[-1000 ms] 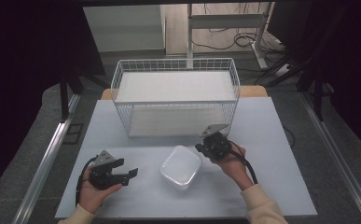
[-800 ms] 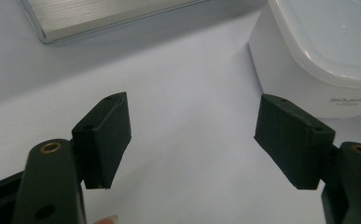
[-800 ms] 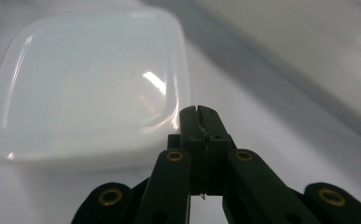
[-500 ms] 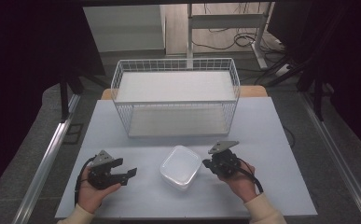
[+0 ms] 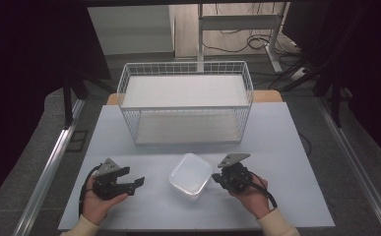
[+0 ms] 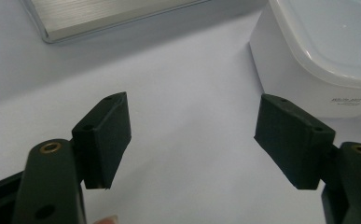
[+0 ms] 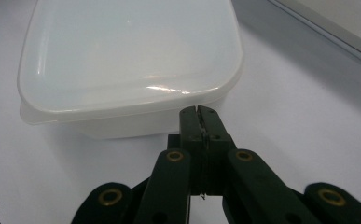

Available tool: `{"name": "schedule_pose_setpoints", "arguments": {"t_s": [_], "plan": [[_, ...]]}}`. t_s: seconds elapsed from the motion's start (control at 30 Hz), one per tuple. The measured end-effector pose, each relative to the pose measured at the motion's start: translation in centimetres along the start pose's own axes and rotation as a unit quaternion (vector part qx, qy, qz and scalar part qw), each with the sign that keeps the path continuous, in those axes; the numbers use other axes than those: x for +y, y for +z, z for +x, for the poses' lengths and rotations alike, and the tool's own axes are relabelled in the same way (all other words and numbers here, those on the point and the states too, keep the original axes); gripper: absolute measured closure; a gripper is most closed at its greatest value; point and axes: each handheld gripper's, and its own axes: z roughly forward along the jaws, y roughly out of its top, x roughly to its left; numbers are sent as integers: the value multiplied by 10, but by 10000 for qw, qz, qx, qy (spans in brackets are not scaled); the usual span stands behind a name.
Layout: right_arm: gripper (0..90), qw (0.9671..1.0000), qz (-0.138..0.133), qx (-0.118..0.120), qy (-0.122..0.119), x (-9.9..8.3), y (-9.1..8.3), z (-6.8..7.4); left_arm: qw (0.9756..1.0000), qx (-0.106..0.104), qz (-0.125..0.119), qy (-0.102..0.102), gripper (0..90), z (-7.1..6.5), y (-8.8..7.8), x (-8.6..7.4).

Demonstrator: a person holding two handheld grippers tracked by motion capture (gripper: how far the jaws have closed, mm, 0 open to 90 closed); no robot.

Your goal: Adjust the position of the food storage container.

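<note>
Plastic, translucent white and round-cornered, the lidded square container (image 5: 191,174) sits between our matte black grippers: left gripper (image 5: 138,181) gaping empty, right gripper (image 7: 200,113) pinched shut, holding nothing.

Closed right gripper (image 7: 200,110) tips against lidded white container (image 7: 127,60), white table (image 7: 304,102)

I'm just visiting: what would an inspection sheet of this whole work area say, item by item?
Surface: pale table, flat, no spills seen.
Job's things: lidded white plastic container near the front edge; white wire basket behind it, nothing inside seen.
Clutter: nothing seen.
Grippers: left tool open, aimed at the container, apart from it; right tool shut, tips at the container's side under the lid rim.
Cables: one black cable trails from each tool; more lie on the floor behind.
Surroundings: dark curtains, a desk frame beyond.
</note>
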Motion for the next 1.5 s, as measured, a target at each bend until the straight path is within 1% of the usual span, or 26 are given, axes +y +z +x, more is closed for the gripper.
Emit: {"name": "schedule_pose_setpoints", "arguments": {"t_s": [0.13, 0.27, 0.33, 0.57, 0.67, 0.77, 0.9, 1.0, 1.07, 1.23, 1.37, 1.47, 1.5], "plan": [[898, 10000, 47, -2, 9, 0, 6, 0, 10000, -5, 16, 24, 264, 0, 0, 0], [898, 10000, 4, -10, 26, 4, 8, -1, 10000, 4, 13, 23, 264, 0, 1, 0], [898, 10000, 7, 1, 76, 7, 10, -2, 10000, 8, 20, 36, 264, 0, 1, 0], [898, 9999, -10, -38, 113, 21, 21, -8, 10000, 20, 36, 27, 265, 0, 2, 0], [898, 10000, -10, -38, 83, 28, 26, -13, 10000, 24, 47, 29, 265, 0, 3, 0], [898, 9999, 3, -40, 112, 34, 32, -18, 10000, 36, 31, 19, 264, 0, 2, 0], [898, 9999, 25, -8, 119, 40, 40, -21, 10000, 57, 23, -9, 265, 0, 2, 0], [898, 9999, 66, -6, 115, 41, 42, -23, 10000, 58, 22, 15, 265, 0, 2, 0], [898, 9999, 59, 14, 150, 40, 40, -23, 10000, 56, 5, -1, 265, 0, 1, 0], [898, 9996, -173, 3, 241, 38, 22, -22, 10000, 59, -7, -21, 265, 0, 0, 0], [897, 9991, -357, -18, 246, 30, 8, -20, 10000, 38, -23, 6, 265, 0, 0, 0], [897, 9982, -481, 47, 361, 24, -1, -21, 10000, 39, -58, -23, 265, -1, -1, 1], [895, 9979, -498, 83, 399, 22, -4, -21, 9999, 45, -72, -68, 265, -1, -2, 1]]}}
